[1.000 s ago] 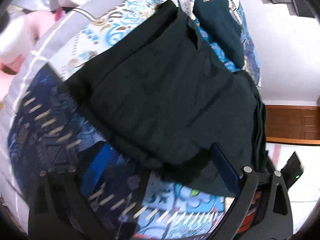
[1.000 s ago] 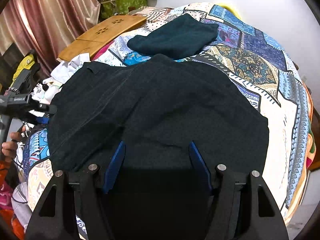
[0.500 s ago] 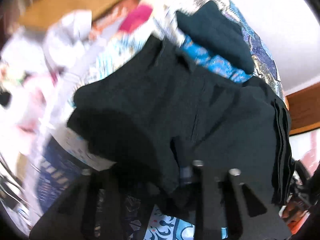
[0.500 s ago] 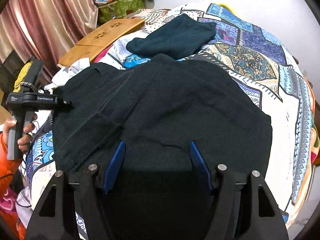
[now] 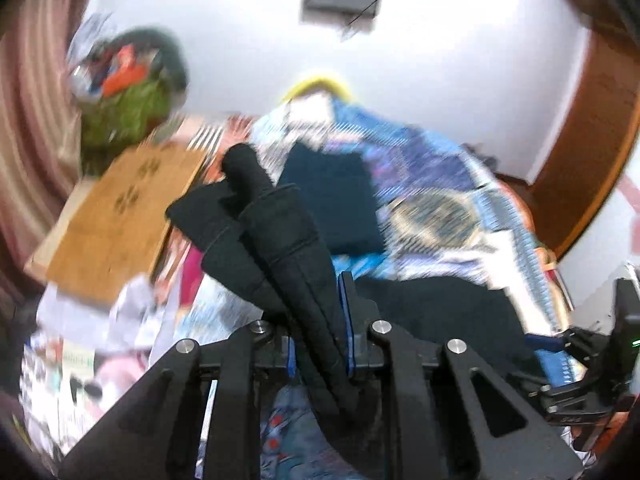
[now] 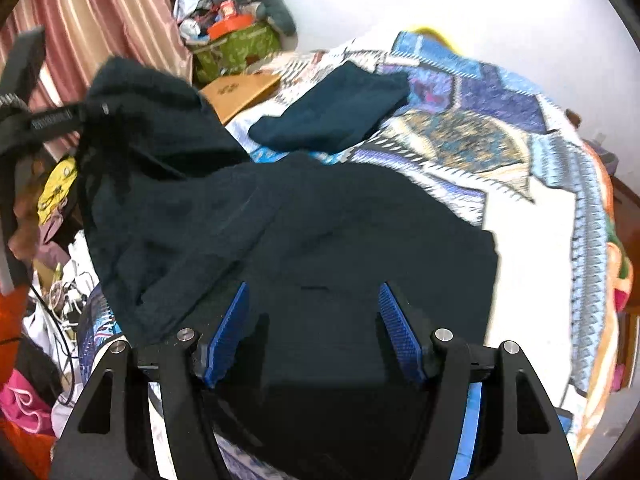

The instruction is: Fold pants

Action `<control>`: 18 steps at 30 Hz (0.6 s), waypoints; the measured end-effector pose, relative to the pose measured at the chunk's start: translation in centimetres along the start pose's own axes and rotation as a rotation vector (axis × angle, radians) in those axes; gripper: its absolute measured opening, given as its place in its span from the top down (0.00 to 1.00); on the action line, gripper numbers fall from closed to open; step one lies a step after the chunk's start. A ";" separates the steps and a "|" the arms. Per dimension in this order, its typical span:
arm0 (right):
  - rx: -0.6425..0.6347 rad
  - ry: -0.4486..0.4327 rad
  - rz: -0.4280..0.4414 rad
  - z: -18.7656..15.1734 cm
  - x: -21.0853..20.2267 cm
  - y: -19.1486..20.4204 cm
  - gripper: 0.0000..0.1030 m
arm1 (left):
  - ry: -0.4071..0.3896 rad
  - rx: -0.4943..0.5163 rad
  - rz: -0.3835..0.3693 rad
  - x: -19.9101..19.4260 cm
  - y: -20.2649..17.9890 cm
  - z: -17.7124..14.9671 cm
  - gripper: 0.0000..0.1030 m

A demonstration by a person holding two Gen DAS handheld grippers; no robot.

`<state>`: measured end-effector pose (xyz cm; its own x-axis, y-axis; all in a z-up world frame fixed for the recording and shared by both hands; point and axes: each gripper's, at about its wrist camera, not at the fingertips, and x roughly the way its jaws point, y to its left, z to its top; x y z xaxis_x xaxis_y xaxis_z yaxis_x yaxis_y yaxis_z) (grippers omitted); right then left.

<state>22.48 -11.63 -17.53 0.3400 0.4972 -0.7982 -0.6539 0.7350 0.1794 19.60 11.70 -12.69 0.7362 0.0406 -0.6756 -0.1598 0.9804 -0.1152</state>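
Observation:
The black pants (image 6: 320, 220) lie spread on the patterned bedspread (image 6: 540, 240). My left gripper (image 5: 318, 324) is shut on a bunched edge of the pants (image 5: 280, 240) and holds it lifted; in the right wrist view it (image 6: 86, 114) shows at the upper left with the raised cloth hanging from it. My right gripper (image 6: 314, 312) is open, its blue pads (image 6: 230, 332) either side of the near part of the pants, which lies flat between and under them.
A second folded dark garment (image 6: 336, 112) lies farther back on the bed. A wooden lap table (image 5: 116, 216) and a green bag (image 6: 236, 50) stand at the back left by the curtain. Loose clutter lies off the bed's left side.
My left gripper closed on the pants' left edge and lifted it up and over toward the bed's middle. My right gripper stayed in place, open.

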 end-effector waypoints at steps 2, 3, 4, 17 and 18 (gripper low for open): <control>0.022 -0.014 -0.014 -0.4 -0.8 -1.0 0.38 | -0.032 0.036 -0.044 -0.2 -2.7 1.7 0.83; 0.039 -0.019 -0.023 -0.7 -1.2 -1.6 0.38 | -0.043 0.058 -0.072 -0.7 -3.9 2.2 0.83; 0.053 -0.022 -0.031 -1.0 -1.5 -2.2 0.38 | -0.053 0.083 -0.094 -1.2 -5.1 2.4 0.83; 0.210 -0.046 -0.118 -5.7 -5.1 -7.6 0.38 | 0.153 0.444 -0.296 4.9 -21.6 -3.9 0.83; 0.218 -0.045 -0.121 -6.0 -5.3 -7.8 0.38 | 0.173 0.472 -0.291 5.6 -22.3 -4.8 0.83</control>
<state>21.71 -22.77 -18.21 0.4400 0.4158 -0.7959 -0.4472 0.8701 0.2073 24.18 -10.88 -17.38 0.5809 -0.2369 -0.7787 0.3732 0.9277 -0.0037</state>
